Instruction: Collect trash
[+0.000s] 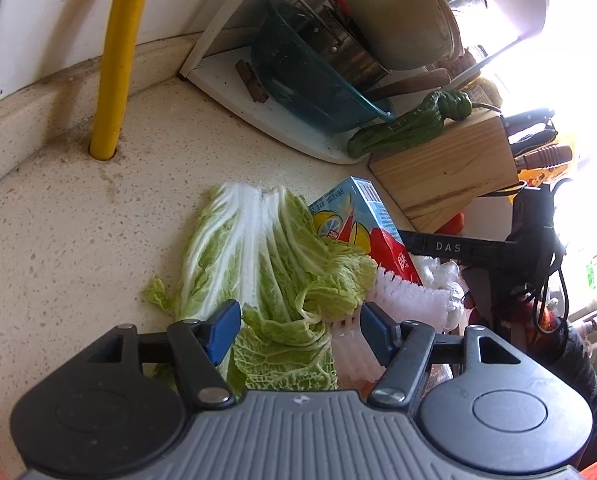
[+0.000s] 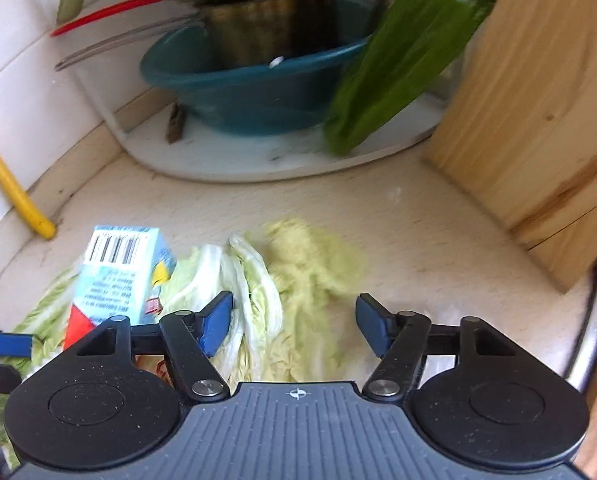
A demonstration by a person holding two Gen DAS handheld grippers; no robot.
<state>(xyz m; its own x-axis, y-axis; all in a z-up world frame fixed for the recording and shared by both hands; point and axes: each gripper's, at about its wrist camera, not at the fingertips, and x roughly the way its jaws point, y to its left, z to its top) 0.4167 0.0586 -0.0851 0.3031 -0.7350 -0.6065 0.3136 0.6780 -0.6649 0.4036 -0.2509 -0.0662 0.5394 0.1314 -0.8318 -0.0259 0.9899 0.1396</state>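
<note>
Hovering over a heap of kitchen scraps on the speckled table (image 1: 78, 216), both tools look poised at the gathering step of collecting the trash, with nothing yet gripped. The left hand-held gripper (image 1: 296, 328) stands with its blue pads apart, straddling the crinkled ends of the napa cabbage leaves (image 1: 254, 248) without pressing on them; a white foam fruit net (image 1: 410, 294) lies just beside its right pad. The right hand-held gripper (image 2: 294, 324) is likewise released, its jaws spread over the paler cabbage leaves (image 2: 298, 264), which look blurred in that view, so whether the pads touch them I cannot tell. A light-blue and red drink carton (image 1: 358, 224) lies tilted on the leaves, between the two tools; in the right wrist view the same carton (image 2: 122, 272) sits just left of the gripper, barcode end up. Farther back a white tray (image 1: 298, 136) carries a teal bowl (image 1: 310, 80) with a steel pot stacked in it, a long green pepper (image 1: 402, 124) leans on a wooden knife block (image 1: 446, 168), and a yellow pipe (image 1: 116, 72) rises from the table by the wall; none of these seem to be waste. Judging from the layout, the next move calls for choosing one piece, most likely the carton or the foam net since they are firm and compact, lowering the open pads around it and closing squarely. The loose leaves will probably slip and tear, so they need a deep bite near the thick white ribs, and the two tools must keep from bumping each other in this tight spot.
</note>
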